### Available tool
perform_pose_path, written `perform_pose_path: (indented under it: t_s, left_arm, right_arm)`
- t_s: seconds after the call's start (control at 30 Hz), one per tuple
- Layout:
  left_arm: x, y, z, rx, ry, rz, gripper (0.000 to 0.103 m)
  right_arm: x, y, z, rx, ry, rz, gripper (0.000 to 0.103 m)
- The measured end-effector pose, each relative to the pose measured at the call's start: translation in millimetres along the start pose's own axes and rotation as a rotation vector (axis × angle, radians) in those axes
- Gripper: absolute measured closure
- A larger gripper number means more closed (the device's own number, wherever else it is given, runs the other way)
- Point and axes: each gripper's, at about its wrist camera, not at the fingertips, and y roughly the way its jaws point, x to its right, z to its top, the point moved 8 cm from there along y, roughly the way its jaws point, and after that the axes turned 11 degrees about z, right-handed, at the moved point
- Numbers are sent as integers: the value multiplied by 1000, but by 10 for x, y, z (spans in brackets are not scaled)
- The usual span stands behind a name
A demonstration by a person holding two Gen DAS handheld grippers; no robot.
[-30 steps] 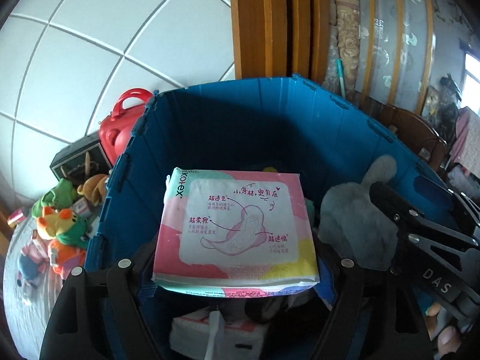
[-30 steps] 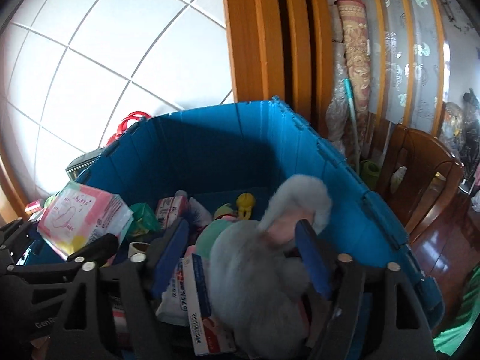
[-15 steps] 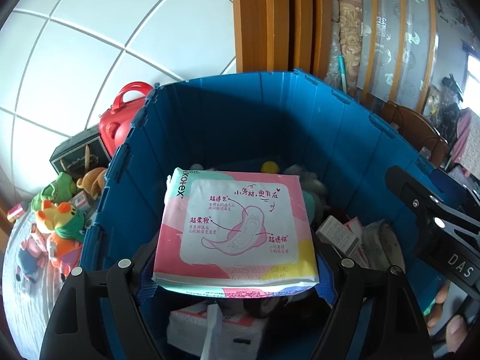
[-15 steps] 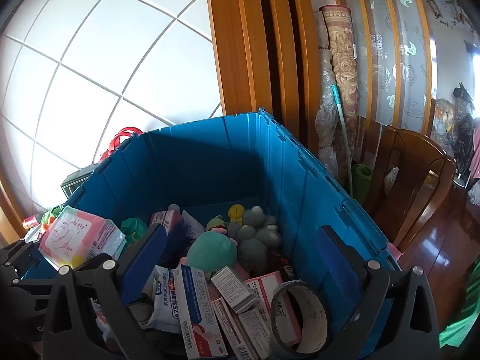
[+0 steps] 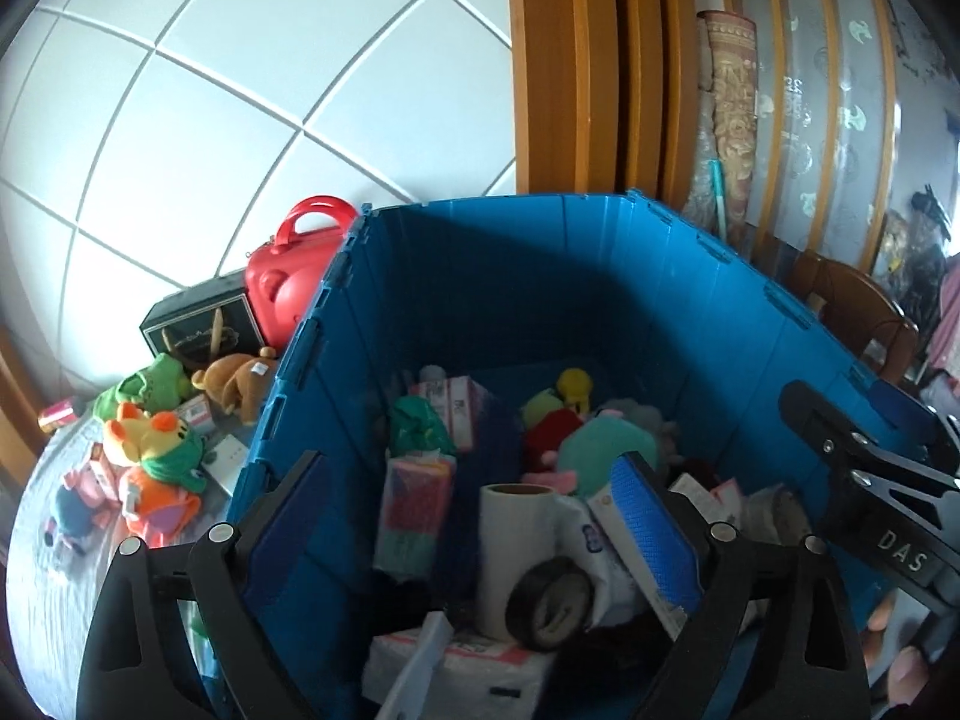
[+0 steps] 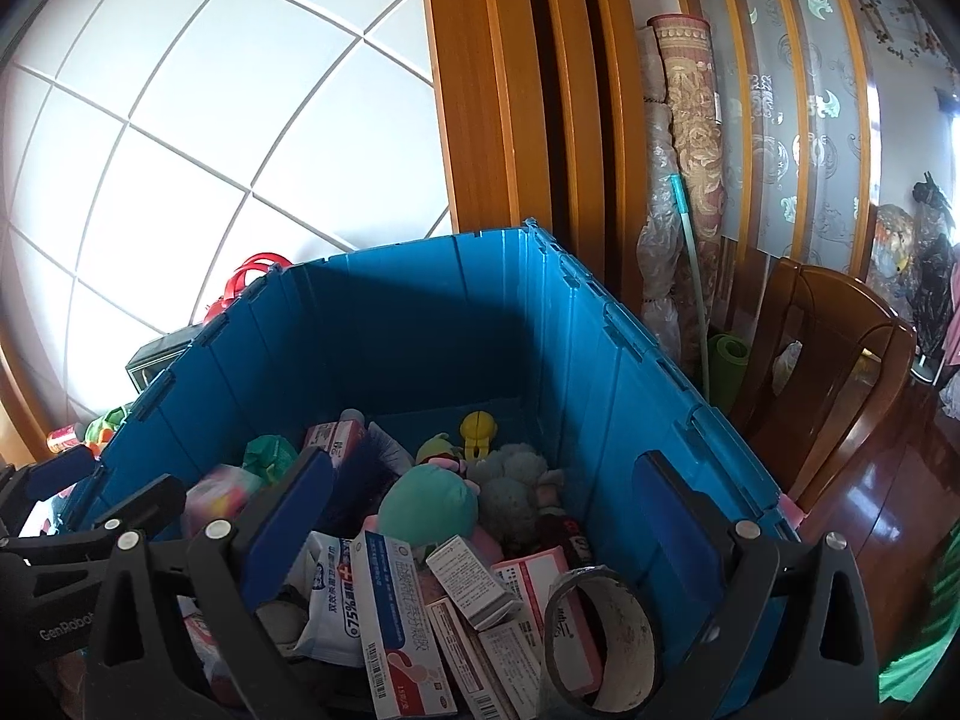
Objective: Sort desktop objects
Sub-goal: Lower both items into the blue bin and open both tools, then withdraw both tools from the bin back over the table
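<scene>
Fingers (image 5: 654, 534) of the left gripper (image 5: 474, 534) and right gripper (image 6: 486, 534) gape wide, empty, over the blue crate (image 5: 540, 276) — pink pack (image 5: 414, 510) lies inside; best next: lift clear, fetch plush toys (image 5: 156, 462) beside it.

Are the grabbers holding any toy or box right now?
No. The left gripper and right gripper both hang open over the blue bin with nothing between their fingers. The pink pack lies loose in the bin.
</scene>
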Motion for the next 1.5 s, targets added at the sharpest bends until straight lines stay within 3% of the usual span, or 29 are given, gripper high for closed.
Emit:
perform_pose_path:
  t_s: [0.1,0.7,0.97,1.2,1.5]
  left_arm:
    - [7,8,-3,5,20,27,8]
    - [-34,-125,-102,11,33,-11,8]
    - [-299,-217,-164,26,4,8,8]
    - [-941,-207,-259,21,-74,50,8]
    - [-2383,-19,-679,-39,-202,127,8]
  right_arm:
    - [-1,3,2,-1,1,-2,1]
    - [-4,26,-24,-20,0,-27,1]
    - [-114,13,-66,-20,2,-16,0]
    - [-750,-24,-28,-5,-76,51,0]
    - [-2162,-107,-37,65,-190,174,0]
